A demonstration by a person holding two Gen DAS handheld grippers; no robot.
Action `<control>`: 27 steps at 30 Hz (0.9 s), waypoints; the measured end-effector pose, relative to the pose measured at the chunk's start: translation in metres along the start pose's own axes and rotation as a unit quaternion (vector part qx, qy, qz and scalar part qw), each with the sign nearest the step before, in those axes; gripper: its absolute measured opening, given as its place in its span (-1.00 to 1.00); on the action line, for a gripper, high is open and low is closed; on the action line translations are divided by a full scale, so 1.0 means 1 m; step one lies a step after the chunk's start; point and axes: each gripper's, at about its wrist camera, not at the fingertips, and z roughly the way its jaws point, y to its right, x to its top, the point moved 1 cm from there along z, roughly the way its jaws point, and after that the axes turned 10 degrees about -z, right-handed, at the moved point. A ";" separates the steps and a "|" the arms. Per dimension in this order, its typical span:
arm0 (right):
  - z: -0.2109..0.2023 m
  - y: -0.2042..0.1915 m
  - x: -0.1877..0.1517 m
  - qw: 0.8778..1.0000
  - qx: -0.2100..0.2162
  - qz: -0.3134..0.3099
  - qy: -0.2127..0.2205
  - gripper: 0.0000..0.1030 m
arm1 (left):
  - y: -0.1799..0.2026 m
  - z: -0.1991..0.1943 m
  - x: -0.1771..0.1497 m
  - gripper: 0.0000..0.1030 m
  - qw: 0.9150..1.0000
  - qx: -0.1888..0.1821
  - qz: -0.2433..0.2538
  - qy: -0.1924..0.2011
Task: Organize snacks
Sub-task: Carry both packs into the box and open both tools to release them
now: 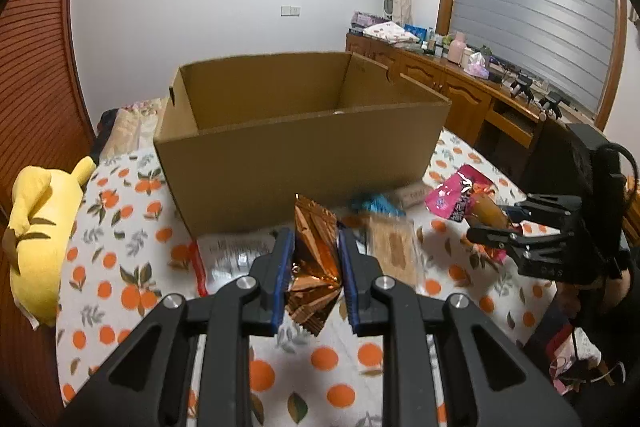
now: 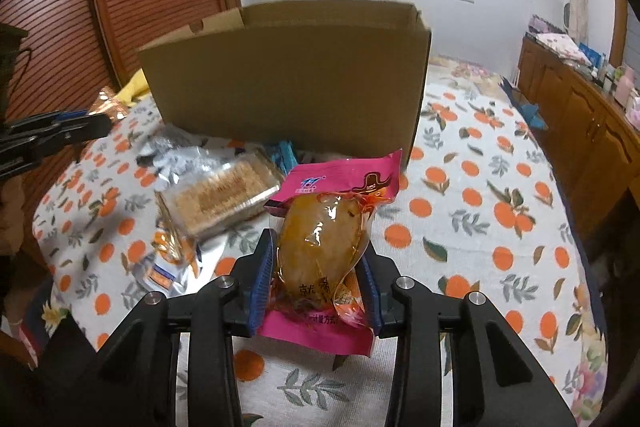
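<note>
My left gripper (image 1: 314, 247) is shut on a copper foil snack packet (image 1: 314, 267), held above the bed in front of an open cardboard box (image 1: 296, 155). My right gripper (image 2: 318, 259) is shut on a pink packet with an orange-brown snack inside (image 2: 324, 243), also held in front of the box (image 2: 288, 83). The right gripper with the pink packet (image 1: 460, 199) shows at the right of the left wrist view (image 1: 496, 231). The left gripper shows at the left edge of the right wrist view (image 2: 80, 123).
More snacks lie on the orange-print bedspread (image 2: 480, 227) before the box: a clear tray of biscuits (image 2: 224, 199), a silver bag (image 1: 236, 255), a blue packet (image 1: 376, 205). A yellow plush (image 1: 40, 235) lies left. A wooden cabinet (image 2: 580, 115) stands right.
</note>
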 end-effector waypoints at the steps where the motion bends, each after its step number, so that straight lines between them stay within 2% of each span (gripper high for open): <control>1: -0.002 -0.001 0.003 1.000 0.000 -0.002 0.004 -0.26 | 0.000 0.000 0.004 -0.60 1.000 -0.002 -0.001 0.002; 7: -0.017 -0.004 0.027 0.999 0.003 -0.018 0.032 -0.26 | 0.001 -0.002 0.030 -0.60 1.000 -0.003 0.005 0.019; 16: -0.026 -0.008 0.075 0.997 -0.006 -0.043 0.069 -0.26 | -0.012 0.001 0.079 -0.60 0.999 0.017 0.009 0.046; 27: -0.011 -0.004 0.117 0.996 0.000 -0.041 0.084 -0.25 | -0.026 0.022 0.106 -0.60 0.998 0.035 0.012 0.042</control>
